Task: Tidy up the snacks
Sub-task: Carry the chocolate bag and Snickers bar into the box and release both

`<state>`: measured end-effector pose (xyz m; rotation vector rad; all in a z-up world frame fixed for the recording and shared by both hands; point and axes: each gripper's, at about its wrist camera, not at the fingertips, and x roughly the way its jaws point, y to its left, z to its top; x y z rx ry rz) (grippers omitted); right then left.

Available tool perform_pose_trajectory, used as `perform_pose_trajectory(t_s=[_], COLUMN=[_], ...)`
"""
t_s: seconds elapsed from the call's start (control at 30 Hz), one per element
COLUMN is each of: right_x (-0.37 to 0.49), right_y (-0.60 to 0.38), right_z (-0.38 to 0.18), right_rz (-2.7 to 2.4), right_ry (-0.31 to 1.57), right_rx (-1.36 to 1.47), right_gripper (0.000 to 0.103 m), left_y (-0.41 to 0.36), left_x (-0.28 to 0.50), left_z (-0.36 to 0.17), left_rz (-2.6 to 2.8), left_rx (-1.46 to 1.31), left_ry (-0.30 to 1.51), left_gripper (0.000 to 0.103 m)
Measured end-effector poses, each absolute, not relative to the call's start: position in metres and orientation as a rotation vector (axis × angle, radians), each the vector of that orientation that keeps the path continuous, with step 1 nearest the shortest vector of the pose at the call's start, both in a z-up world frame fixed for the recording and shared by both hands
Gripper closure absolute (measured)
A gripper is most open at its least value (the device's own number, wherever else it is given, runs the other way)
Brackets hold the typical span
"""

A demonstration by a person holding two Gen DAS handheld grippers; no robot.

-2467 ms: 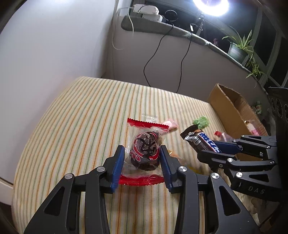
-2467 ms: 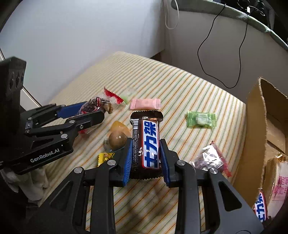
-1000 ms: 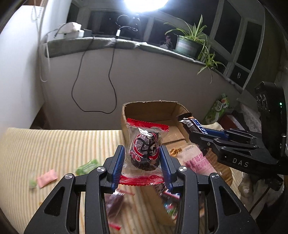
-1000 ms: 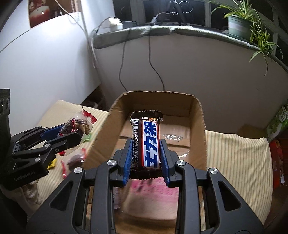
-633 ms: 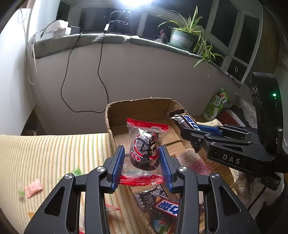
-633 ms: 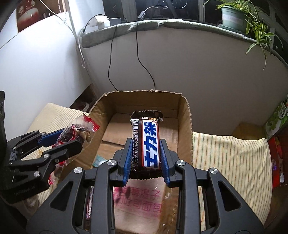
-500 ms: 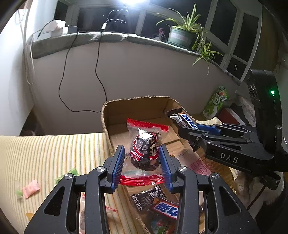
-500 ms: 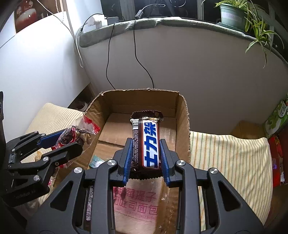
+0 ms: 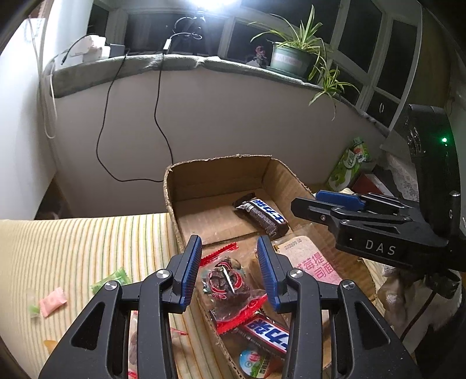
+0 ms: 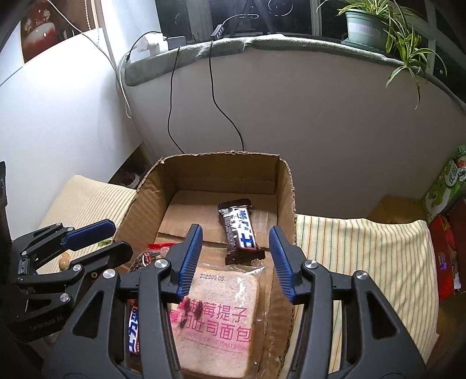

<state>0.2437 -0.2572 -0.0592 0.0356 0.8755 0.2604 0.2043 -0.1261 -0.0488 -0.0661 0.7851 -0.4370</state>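
Both claws spread, nothing pinched: left claw w/ plum candy, right claw w/ Snickers bar, both lying in cardboard box, collecting snacks.

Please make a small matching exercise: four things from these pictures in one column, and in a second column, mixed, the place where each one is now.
Things:
1. chocolate bar
2. toast bread pack
3. pink candy
4. potted plant

Places:
a. on the striped cloth, outside the cardboard box
b. on the window ledge
c. on the box floor, towards the far wall
d. in the box, at the near end under the right gripper

Pairs: 1-c, 2-d, 3-a, 4-b
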Motion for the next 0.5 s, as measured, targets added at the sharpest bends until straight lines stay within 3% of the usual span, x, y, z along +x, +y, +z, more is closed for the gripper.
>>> perform_pose_trajectory(t_s=[0.5], right_x=[0.219], right_y=[-0.247], right_z=[-0.038], right_rz=[0.263], right_ry=[0.849], right_rx=[0.03], right_gripper=[0.041], left_y=[-0.116], left_x=[0.182], left_z=[-0.031], left_rz=[-0.433], left_rx=[-0.07], left_ry=[0.747], left_gripper=[0.065])
